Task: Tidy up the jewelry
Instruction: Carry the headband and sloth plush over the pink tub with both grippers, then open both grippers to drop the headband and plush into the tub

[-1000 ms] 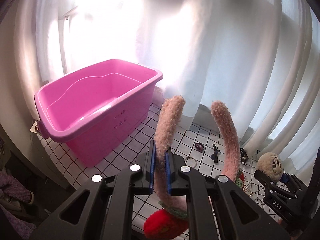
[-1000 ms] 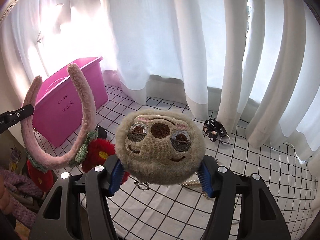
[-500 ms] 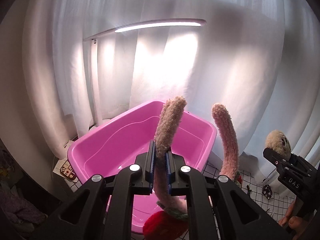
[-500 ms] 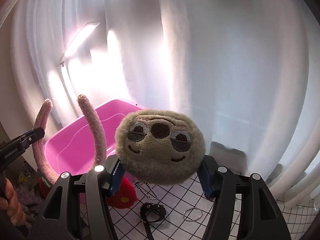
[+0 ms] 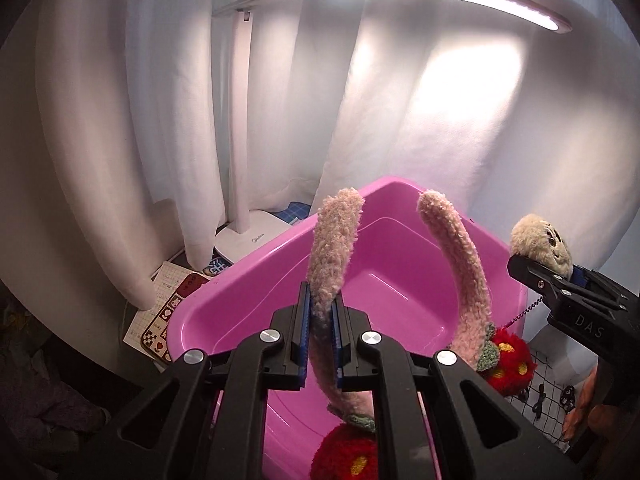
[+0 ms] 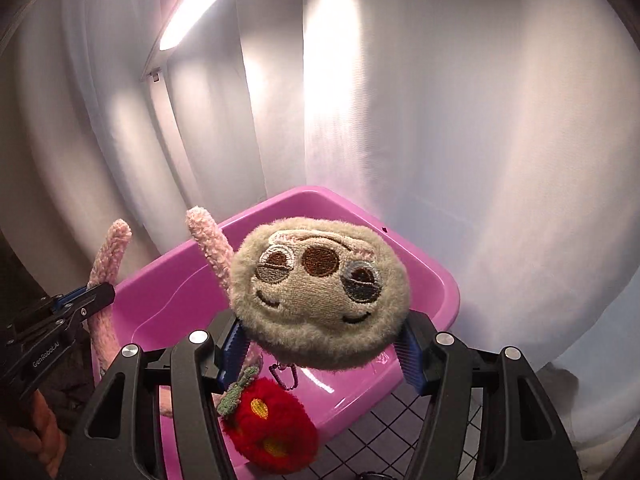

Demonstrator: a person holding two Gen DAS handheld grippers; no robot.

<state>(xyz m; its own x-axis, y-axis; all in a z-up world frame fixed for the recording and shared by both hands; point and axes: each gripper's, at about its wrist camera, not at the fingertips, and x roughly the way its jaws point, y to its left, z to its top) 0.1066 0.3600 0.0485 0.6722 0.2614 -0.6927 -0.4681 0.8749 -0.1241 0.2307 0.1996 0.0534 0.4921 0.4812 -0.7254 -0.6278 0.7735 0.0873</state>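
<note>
Two claws, each with one load: my left claw [image 5: 319,332] pinches one fuzzy pink headband [image 5: 334,256], its long arc upright at frame centre, both tips up, two red strawberries [image 5: 510,362] low. My right claw [image 6: 320,344] squeezes one plush sloth face [image 6: 320,292] above one pink tub [image 5: 408,296].

- White desk lamp [image 5: 240,168]: lit, base standing behind the curtain's hem.
- White curtain [image 5: 168,120]: hangs in folds beside the lamp.
- Patterned card sheets [image 5: 160,312]: lying below the lamp base.
</note>
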